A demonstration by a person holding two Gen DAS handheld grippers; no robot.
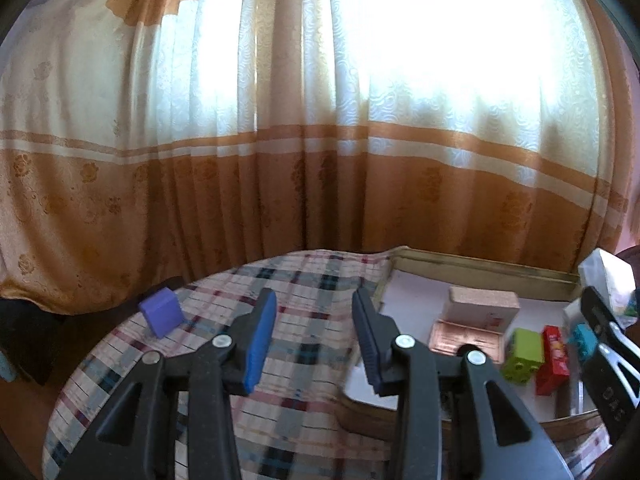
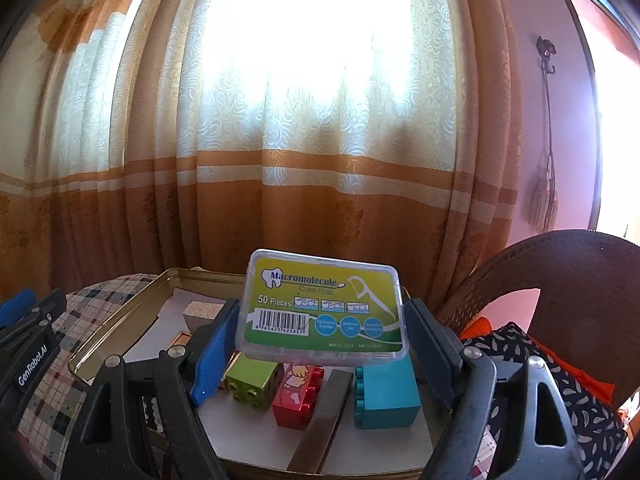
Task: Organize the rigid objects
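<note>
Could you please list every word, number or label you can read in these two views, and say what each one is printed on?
"Macromolecule": floss pick box, held in the right gripper.
"50 Pieces": same box.
"Care Floss" beneath the brand: uncertain, blurred.
Barcode digits, date line and three blue circles on the box: too small to read.
"GenRobot.AI": left gripper body, right wrist view.
Embossed characters on the right gripper in the left wrist view: unclear.
Red block: a picture, no readable text.
</note>
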